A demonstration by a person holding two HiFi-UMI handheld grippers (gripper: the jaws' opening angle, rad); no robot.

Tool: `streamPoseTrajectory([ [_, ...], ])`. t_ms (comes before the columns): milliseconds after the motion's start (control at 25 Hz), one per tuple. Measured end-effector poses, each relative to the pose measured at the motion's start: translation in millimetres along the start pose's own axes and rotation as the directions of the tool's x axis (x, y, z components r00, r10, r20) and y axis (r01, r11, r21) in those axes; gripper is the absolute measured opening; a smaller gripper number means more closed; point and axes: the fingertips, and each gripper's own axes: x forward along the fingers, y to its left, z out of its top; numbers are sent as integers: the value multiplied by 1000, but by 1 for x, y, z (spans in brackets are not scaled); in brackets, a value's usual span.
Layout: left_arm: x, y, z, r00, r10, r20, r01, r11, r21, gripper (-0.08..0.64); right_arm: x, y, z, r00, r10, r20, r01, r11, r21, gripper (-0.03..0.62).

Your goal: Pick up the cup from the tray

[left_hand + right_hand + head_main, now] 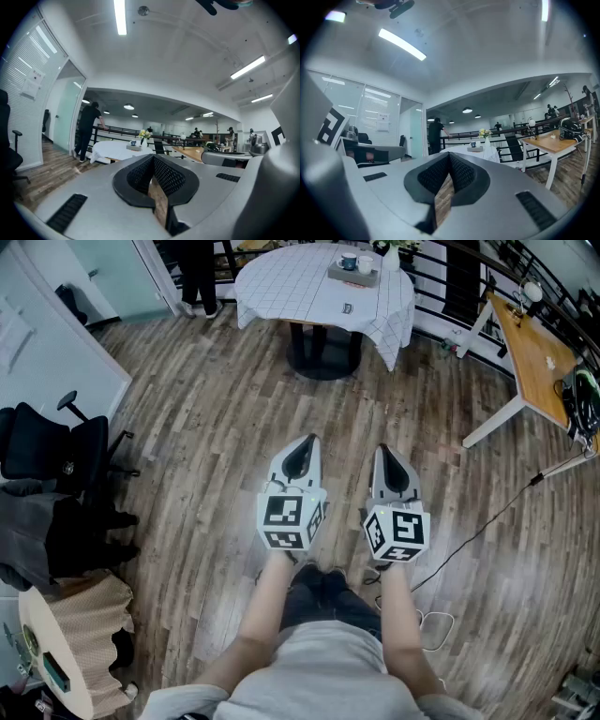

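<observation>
Far across the wood floor stands a round table point(281, 292) under a white checked cloth. On it lies a small tray point(353, 277) with a dark blue cup point(349, 262) and a white cup point(366, 265). Both grippers are held side by side, well short of the table. My left gripper point(309, 439) is shut and empty, and so is my right gripper point(383, 450). In the left gripper view the closed tips point(153, 157) point toward the distant tray point(133, 147) and blue cup point(133, 142). The right gripper view shows its closed tips point(450, 154) below the tray point(475, 149) and cup point(473, 144).
A person in black point(197, 277) stands by the railing left of the table. A wooden desk point(539, 348) sits at the right, with a cable point(487, 521) trailing over the floor. A black office chair point(56, 451) and a covered stool point(89, 634) are at the left.
</observation>
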Motion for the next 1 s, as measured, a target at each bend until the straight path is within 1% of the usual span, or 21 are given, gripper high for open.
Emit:
streamPoseTrajectory([
  [200, -1, 0, 1, 1000, 13, -4, -12, 1000, 7, 8, -1, 3, 3, 1000, 8, 2, -8, 1000, -2, 8],
  [560, 1, -3, -2, 1000, 9, -8, -9, 1000, 12, 8, -1, -3, 2, 1000, 2, 14, -2, 1000, 7, 8],
  [720, 3, -6, -3, 1000, 13, -7, -13, 1000, 17, 7, -3, -11, 3, 999, -7, 33, 6, 1000, 7, 8],
  [1000, 16, -16, -5, 999, 40, -8, -40, 999, 27, 8, -2, -37, 2, 999, 11, 37, -12, 1000, 28, 8],
])
